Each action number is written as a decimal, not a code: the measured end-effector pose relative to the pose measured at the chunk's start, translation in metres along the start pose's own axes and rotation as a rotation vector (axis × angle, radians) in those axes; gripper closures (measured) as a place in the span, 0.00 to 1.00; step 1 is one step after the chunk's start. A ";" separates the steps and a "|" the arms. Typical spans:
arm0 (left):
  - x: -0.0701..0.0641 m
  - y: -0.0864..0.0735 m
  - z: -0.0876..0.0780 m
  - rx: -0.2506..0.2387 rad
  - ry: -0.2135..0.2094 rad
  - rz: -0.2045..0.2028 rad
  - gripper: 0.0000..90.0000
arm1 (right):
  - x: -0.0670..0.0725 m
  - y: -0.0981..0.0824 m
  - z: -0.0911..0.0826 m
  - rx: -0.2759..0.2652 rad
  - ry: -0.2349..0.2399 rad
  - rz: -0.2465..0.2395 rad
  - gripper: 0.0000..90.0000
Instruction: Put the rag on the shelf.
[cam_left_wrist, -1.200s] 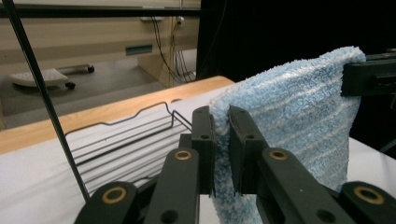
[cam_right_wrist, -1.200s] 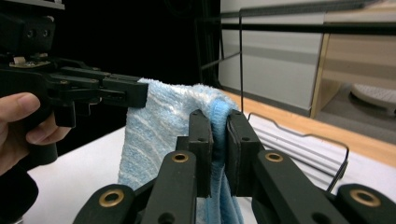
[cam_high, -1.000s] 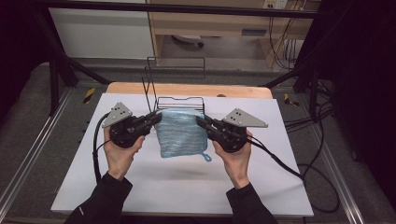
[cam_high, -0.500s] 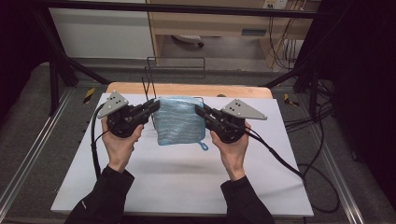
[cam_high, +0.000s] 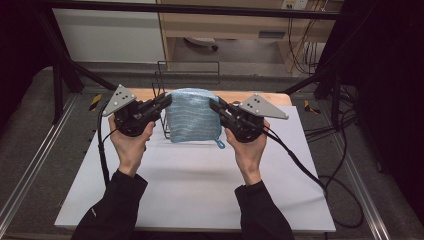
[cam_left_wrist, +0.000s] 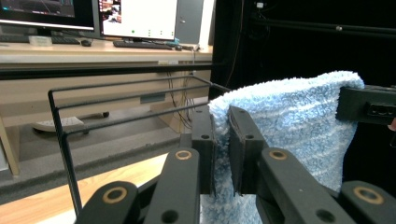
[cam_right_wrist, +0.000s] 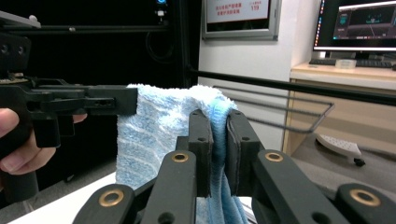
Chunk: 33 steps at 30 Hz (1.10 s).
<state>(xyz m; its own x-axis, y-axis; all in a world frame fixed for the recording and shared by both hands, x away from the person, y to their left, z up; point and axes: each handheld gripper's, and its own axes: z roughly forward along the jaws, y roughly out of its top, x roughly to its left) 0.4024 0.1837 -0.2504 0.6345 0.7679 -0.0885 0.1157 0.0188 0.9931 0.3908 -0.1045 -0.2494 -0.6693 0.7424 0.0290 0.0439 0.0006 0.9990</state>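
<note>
A light blue folded towel (cam_high: 192, 116) hangs in the air between my two grippers, above the white table (cam_high: 190, 185). My left gripper (cam_high: 166, 101) is shut on the towel's left top corner. In the left gripper view the towel (cam_left_wrist: 289, 126) is pinched between the two black jaws of that gripper (cam_left_wrist: 221, 140). My right gripper (cam_high: 214, 105) is shut on the right top corner. In the right gripper view the towel (cam_right_wrist: 154, 135) drapes down from my right gripper (cam_right_wrist: 218, 140). A black wire rack (cam_high: 167, 85) stands just behind the towel.
The wire rack (cam_left_wrist: 93, 112) sits on a wooden board (cam_high: 235, 96) at the table's far edge. Cables (cam_high: 300, 165) trail from both grippers across the table. Black frame legs (cam_high: 60, 75) stand at the far left and right. A small loop (cam_high: 220, 145) hangs at the towel's lower right corner.
Both grippers have risen and moved away from the person toward the rack, carrying the towel off the table. The towel now hangs freely in front of the rack.
</note>
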 end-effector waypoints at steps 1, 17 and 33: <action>0.000 0.001 0.000 -0.004 0.001 0.000 0.91 | 0.000 0.002 0.001 -0.006 0.002 0.000 0.92; 0.008 0.026 0.007 -0.065 0.017 -0.004 0.91 | -0.003 0.033 0.014 -0.048 -0.028 -0.051 0.92; 0.021 0.057 0.015 -0.105 0.039 -0.003 0.91 | -0.011 0.061 0.033 -0.084 -0.036 -0.063 0.92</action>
<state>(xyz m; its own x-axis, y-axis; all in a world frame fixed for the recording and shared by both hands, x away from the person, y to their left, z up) 0.4335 0.1914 -0.1966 0.6034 0.7923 -0.0904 0.0356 0.0865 0.9956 0.4255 -0.0902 -0.1895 -0.6417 0.7662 -0.0337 -0.0610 -0.0071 0.9981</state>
